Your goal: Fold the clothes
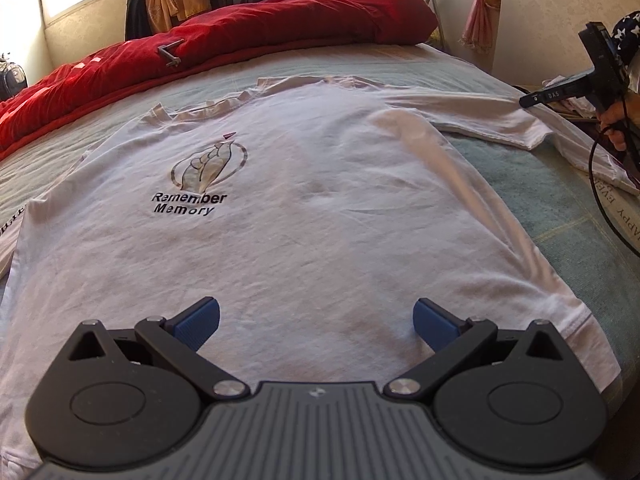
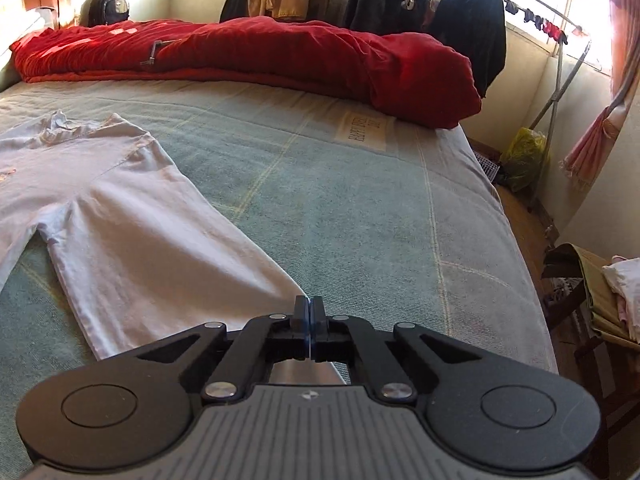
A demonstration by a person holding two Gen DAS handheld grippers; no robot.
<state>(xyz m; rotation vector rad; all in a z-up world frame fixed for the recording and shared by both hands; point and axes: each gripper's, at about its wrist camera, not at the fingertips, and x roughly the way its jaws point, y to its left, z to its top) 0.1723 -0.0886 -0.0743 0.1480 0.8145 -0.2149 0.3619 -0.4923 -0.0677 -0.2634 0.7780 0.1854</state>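
Note:
A white t-shirt (image 1: 300,208) with a "Remember Memory" print lies flat, front up, on the bed (image 1: 560,208). My left gripper (image 1: 316,312) hovers open over its lower middle, with nothing between the blue pads (image 1: 200,322). The shirt's right sleeve (image 2: 132,232) stretches out across the green cover. My right gripper (image 2: 308,304) is shut at the sleeve's cuff corner and appears to pinch the thin edge of the cloth. In the left wrist view the right gripper (image 1: 525,101) meets the sleeve end, held by a person's hand (image 1: 612,120).
A red duvet (image 2: 280,52) is bunched along the far side of the bed (image 2: 360,200). A clothes rack (image 2: 560,40) with dark garments stands behind it. A chair with folded cloth (image 2: 600,292) sits beside the right edge. A backpack (image 2: 108,4) leans at the far left.

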